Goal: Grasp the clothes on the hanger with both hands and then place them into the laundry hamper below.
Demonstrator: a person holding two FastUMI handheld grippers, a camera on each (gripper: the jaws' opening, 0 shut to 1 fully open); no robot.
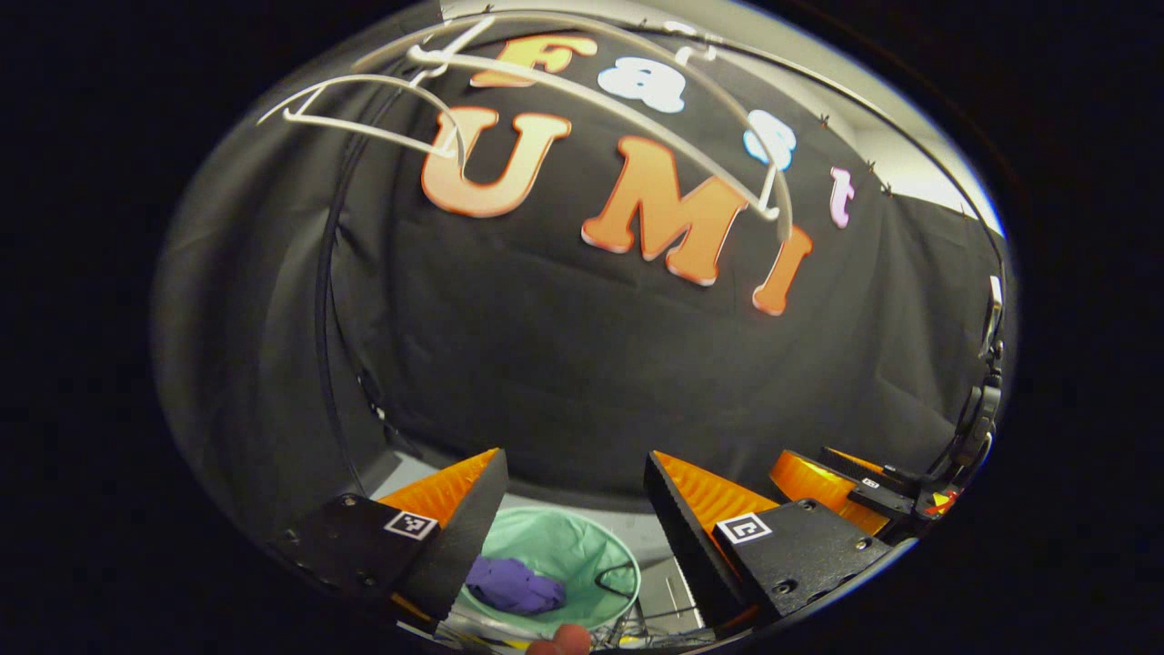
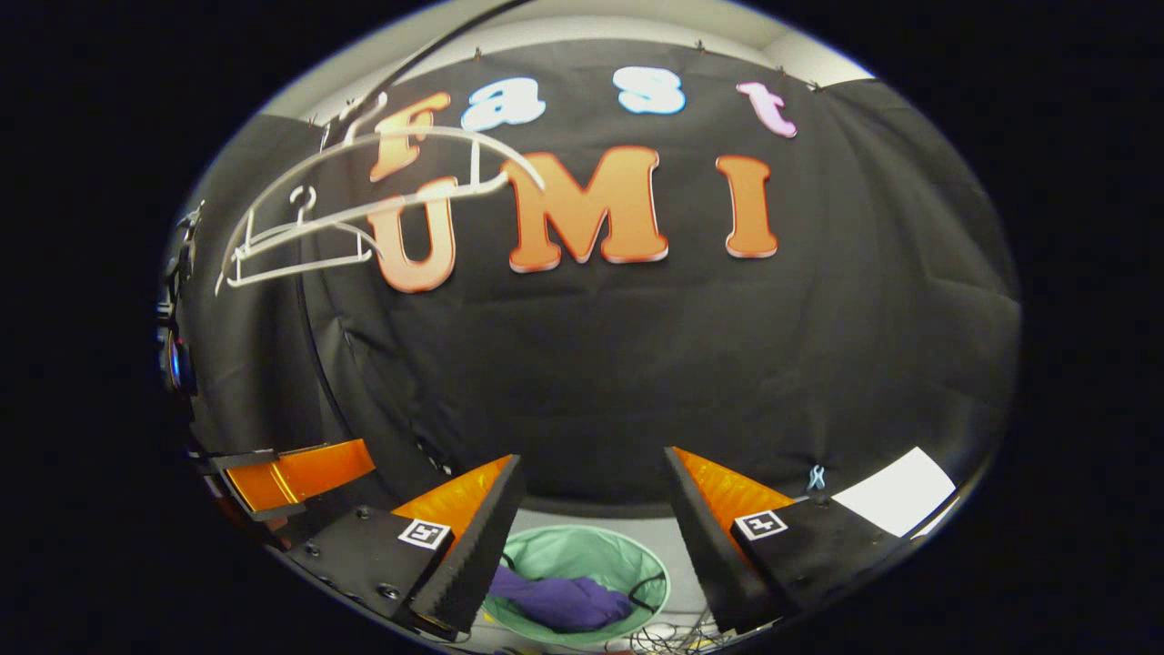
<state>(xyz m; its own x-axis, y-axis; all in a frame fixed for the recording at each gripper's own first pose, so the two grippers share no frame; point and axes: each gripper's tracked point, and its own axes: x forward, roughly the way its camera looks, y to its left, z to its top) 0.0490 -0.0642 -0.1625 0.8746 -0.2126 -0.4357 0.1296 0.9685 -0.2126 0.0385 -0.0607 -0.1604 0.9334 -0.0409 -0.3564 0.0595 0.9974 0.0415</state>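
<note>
In the left gripper view the left claw (image 1: 575, 509) stands spread wide, its two orange-and-black fingers apart with nothing between them. Through the gap, below, sits the green laundry hamper (image 1: 582, 546), and the purple clothes (image 1: 515, 585) lie bunched inside it, toward its near left side. A black wire handle arches over the hamper's right rim. A fingertip (image 1: 564, 641) shows at the bottom edge. Off to the right, near the edge, is the right claw (image 1: 832, 487), seen from the side.

In the right gripper view the right claw (image 2: 593, 509) is likewise spread, holding nothing. The hamper (image 2: 591, 555) lies below between its fingers, with the clothes (image 2: 568, 602) heaped in its lower part. A tangle of dark cables (image 2: 668, 637) lies just beside the hamper. The left claw (image 2: 296, 473) shows at the left edge.

Overhead hang bare white hangers (image 1: 382, 109), also seen up left in the right gripper view (image 2: 300, 241), well apart from both claws. A white sheet (image 2: 896, 491) lies low on the right.
</note>
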